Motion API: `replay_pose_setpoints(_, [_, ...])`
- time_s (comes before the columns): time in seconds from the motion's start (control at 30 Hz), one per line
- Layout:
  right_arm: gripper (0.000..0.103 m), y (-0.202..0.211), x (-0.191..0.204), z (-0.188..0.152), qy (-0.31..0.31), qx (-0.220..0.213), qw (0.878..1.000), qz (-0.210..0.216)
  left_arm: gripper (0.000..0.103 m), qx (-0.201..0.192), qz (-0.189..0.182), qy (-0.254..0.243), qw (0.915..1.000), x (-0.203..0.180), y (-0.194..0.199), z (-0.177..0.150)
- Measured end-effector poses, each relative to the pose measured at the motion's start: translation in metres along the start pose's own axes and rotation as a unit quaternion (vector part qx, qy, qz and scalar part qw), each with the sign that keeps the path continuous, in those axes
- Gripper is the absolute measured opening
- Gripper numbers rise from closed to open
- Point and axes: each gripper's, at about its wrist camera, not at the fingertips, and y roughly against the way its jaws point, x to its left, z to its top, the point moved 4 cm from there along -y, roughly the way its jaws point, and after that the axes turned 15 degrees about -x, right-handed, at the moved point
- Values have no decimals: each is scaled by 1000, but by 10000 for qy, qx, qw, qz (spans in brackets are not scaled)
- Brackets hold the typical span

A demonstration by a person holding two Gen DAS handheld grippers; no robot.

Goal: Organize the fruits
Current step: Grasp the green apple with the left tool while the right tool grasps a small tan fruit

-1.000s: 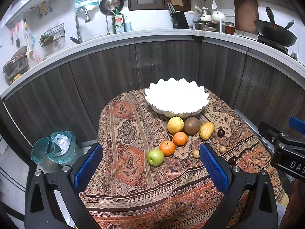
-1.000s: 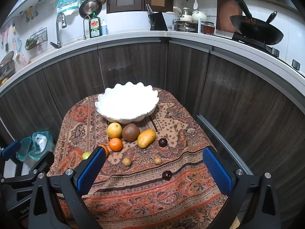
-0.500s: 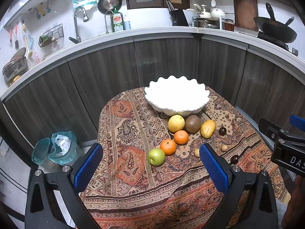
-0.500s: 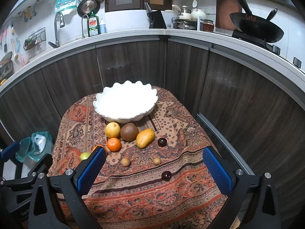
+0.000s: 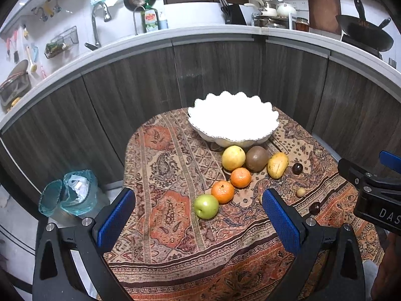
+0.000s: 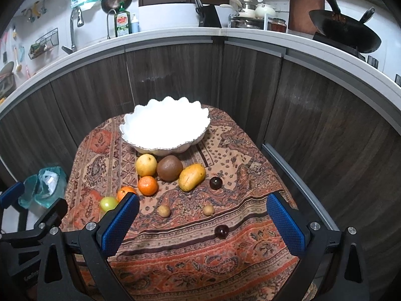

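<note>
Jaws of left gripper (image 5: 198, 217) and right gripper (image 6: 201, 222) stand wide, holding nothing, above a paisley tablecloth (image 6: 175, 250) before dark kitchen cabinets (image 6: 175, 75). Ahead of them: one white bowl (image 6: 164, 128), two oranges (image 5: 222, 192), one green apple (image 5: 206, 206), one mango (image 6: 191, 177), two dark plums (image 6: 215, 182).

"Dish" on green soap bottle (image 6: 122, 23), "DAS" on right claw (image 5: 379, 198)

Assorted fruits (image 6: 169, 168) loose on cloth, just before empty white scalloped bowl (image 6: 164, 128).
</note>
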Motion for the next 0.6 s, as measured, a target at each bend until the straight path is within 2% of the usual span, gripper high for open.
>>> replay_pose_setpoints(0.6, [102,-65,15,-24,186,469,9987,-107,100,394,-134,-146,9990,0,-66,-25])
